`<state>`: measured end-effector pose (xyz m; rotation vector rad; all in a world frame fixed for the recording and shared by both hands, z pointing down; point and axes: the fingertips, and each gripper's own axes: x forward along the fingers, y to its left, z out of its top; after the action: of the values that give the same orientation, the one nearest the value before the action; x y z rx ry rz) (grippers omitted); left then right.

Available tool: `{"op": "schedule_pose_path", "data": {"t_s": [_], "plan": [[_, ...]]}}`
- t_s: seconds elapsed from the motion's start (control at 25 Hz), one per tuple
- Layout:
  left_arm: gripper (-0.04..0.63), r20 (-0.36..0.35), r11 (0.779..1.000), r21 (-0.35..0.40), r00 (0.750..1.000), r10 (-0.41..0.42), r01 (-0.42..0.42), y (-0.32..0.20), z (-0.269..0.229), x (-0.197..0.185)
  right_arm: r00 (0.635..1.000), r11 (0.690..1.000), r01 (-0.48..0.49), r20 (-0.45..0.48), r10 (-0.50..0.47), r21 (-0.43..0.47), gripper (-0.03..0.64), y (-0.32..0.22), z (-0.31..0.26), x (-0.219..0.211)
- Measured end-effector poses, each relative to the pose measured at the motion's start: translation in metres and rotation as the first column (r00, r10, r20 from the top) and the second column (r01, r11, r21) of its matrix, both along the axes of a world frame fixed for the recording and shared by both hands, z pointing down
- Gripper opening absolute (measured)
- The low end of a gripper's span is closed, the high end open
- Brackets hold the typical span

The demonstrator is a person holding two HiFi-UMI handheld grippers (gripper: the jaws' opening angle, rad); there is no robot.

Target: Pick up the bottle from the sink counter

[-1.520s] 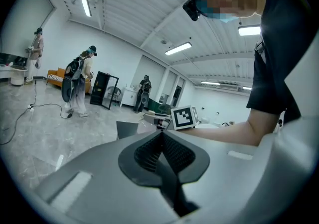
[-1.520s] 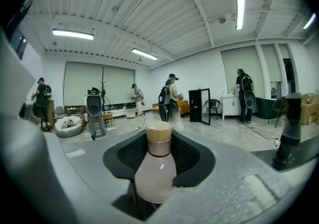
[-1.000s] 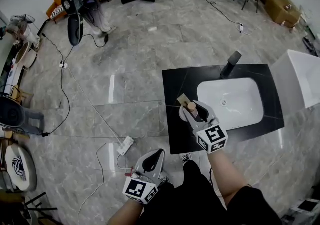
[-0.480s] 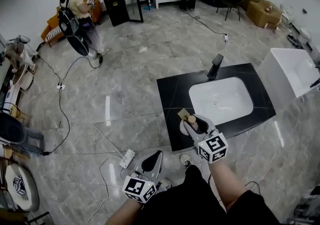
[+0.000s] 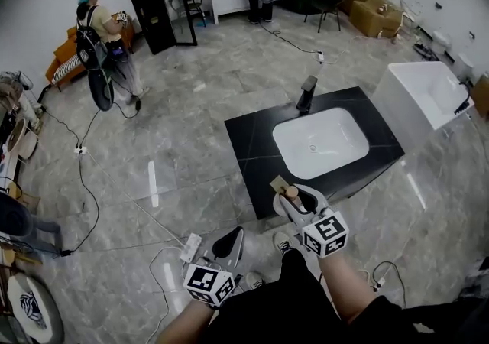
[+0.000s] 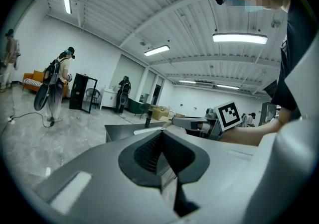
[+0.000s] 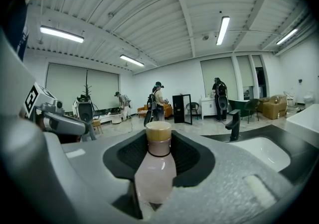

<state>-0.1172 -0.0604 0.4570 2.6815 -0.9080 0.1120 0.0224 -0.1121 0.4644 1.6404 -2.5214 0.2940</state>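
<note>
The right gripper (image 5: 299,201) grips the bottle (image 7: 155,173) by its belly, jaws wide, above the counter's (image 5: 252,151) near edge. It looks light, stiff, smooth, probably plastic and slippery, so below the neck suits. The left gripper (image 6: 162,156), closed and empty, hangs nearer than the counter.

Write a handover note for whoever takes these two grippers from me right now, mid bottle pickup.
Left gripper: fingers together, empty, held low, away from the counter.
Right gripper: fingers closed on the pale pink bottle with the tan cap.
Bottle: at the near edge of the black sink counter, apparently lifted off it.
Done: the grasp, and seemingly the lift.
Left: hold the grip and confirm the bottle is clear of the counter.
</note>
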Motion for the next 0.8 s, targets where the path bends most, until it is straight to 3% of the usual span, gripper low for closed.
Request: {"op": "schedule_pose_path", "data": {"t_s": [0.36,0.8], "plan": [[0.002,0.004,0.999,-0.001,0.999,0.044,-0.044,0.031,-0.003,0.009,1.0,1.0,0.002,-0.001,-0.002,-0.027,0.14,0.049,-0.003,-0.003],[0.003,0.006,1.0,-0.01,1.0,-0.007,0.007,0.067,0.003,0.036,0.997,0.997,0.076,0.002,-0.076,-0.011,0.14,0.088,-0.012,0.012]]}}
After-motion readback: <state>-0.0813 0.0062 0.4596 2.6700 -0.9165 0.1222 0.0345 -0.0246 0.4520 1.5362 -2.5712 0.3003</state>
